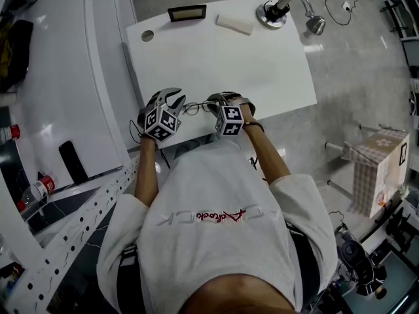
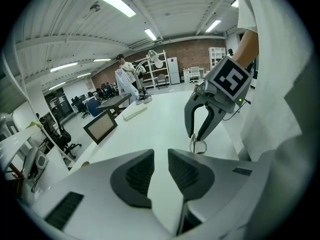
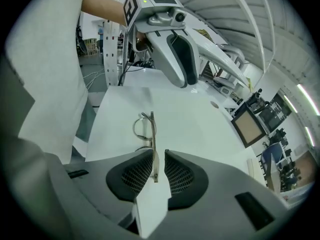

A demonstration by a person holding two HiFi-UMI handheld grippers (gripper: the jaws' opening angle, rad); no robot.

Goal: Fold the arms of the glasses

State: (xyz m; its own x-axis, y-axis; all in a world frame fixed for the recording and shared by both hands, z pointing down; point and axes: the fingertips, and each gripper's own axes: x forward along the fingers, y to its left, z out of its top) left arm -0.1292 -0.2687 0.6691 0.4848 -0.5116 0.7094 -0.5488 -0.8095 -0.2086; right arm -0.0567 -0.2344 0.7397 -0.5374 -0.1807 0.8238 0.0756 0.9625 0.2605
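Thin-rimmed glasses [image 1: 194, 107] lie near the front edge of the white table [image 1: 249, 64], between my two grippers. In the right gripper view the glasses [image 3: 144, 128] lie just ahead, and one arm runs back between the jaws of my right gripper [image 3: 159, 158]. That arm rests against the left pad, with a gap to the other pad. My left gripper [image 1: 171, 101] hovers to the left of the glasses, its jaws [image 2: 161, 156] apart with nothing between them. The left gripper view shows the right gripper [image 2: 196, 142] tip-down over a lens [image 2: 200, 147].
At the table's far edge stand a small dark frame [image 1: 186, 12], a white block [image 1: 234, 23] and a desk lamp [image 1: 287, 9]. A round hole [image 1: 147, 36] is at the far left corner. A second white surface on the left holds a black object [image 1: 72, 161].
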